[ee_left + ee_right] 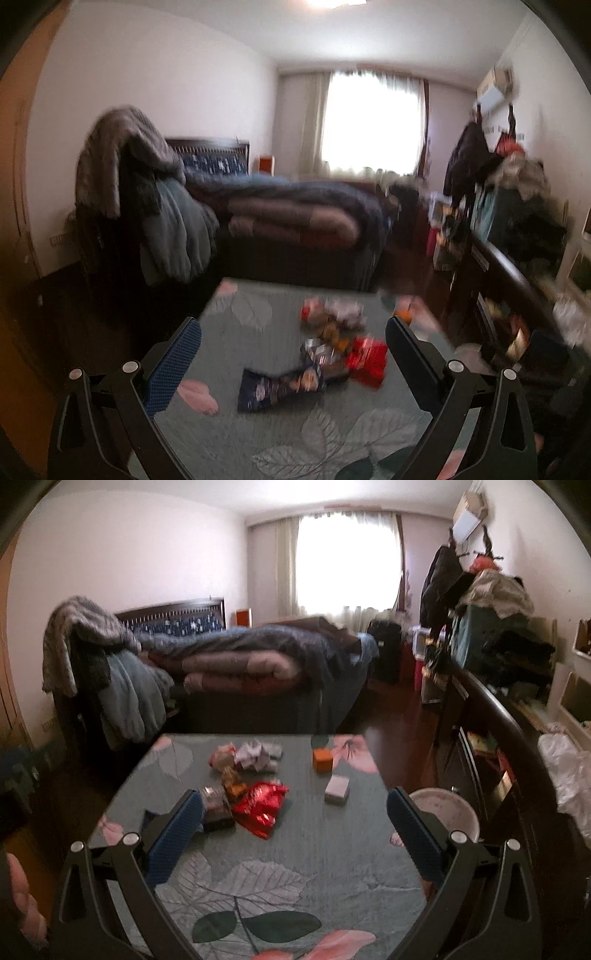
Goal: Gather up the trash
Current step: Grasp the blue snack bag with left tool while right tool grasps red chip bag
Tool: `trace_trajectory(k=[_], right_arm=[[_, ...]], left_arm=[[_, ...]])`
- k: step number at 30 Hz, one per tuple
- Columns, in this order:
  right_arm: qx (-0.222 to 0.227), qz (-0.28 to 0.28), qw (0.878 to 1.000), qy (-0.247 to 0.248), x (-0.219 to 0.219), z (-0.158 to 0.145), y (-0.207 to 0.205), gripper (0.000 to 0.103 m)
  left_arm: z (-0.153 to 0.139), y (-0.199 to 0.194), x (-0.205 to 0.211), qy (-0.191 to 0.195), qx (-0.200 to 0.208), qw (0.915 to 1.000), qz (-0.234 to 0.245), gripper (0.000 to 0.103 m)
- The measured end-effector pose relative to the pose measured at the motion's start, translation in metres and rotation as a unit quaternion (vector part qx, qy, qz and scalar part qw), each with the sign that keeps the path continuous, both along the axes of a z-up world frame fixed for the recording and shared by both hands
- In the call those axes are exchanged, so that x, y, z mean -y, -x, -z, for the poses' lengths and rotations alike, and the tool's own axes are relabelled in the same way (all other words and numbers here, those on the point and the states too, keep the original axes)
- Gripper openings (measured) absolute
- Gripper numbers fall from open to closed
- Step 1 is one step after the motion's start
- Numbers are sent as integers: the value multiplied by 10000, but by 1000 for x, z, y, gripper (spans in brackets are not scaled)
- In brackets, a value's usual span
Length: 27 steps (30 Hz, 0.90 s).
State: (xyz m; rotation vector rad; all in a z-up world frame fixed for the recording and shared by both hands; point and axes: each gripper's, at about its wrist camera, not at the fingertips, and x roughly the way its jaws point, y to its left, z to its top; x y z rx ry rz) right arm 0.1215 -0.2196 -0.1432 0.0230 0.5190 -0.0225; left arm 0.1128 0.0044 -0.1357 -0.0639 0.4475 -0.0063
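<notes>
Snack wrappers lie in a loose pile on a table with a grey-green leaf-patterned cloth [295,871]. In the left wrist view a dark blue bag [280,384] lies nearest, a red foil wrapper [367,356] to its right, and crumpled wrappers [332,314] behind. My left gripper [293,345] is open and empty above the near side of the pile. In the right wrist view the red foil wrapper [262,805], a dark wrapper [216,806] and crumpled pale wrappers [255,757] show. My right gripper [295,812] is open and empty, above the table.
An orange box [322,760] and a small white box [337,788] sit on the table's right part. A pale round bin [448,812] stands by the table's right edge. A bed [258,664] with heaped quilts lies behind; cluttered dark furniture [509,709] lines the right wall.
</notes>
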Motion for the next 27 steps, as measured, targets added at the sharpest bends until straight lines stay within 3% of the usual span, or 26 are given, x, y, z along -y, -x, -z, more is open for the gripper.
trace_trajectory(k=[7,13,16,20,25,27], right_arm=[[-780,-81,9969,-45,6,67,-54,100],[-1256,-67,9921,-27,13,110,-85,99],[-1446,-44,9894,-111,18,125,-98,99],[-1637,11,9860,-306,28,139,-109,99],[-1692,4,9844,-483,32,144,-114,99],[-1670,-15,9848,-472,31,142,-114,99]], left_arm=[[82,-70,14,-146,-1159,9931,50,99],[135,-119,7,-44,-1811,9834,-117,99],[143,-130,8,-143,-1917,9812,169,99],[142,-138,21,-891,-1818,9763,770,99],[164,-151,39,-1814,-2104,9499,1431,100],[167,-154,36,-1717,-2051,9517,1508,99]])
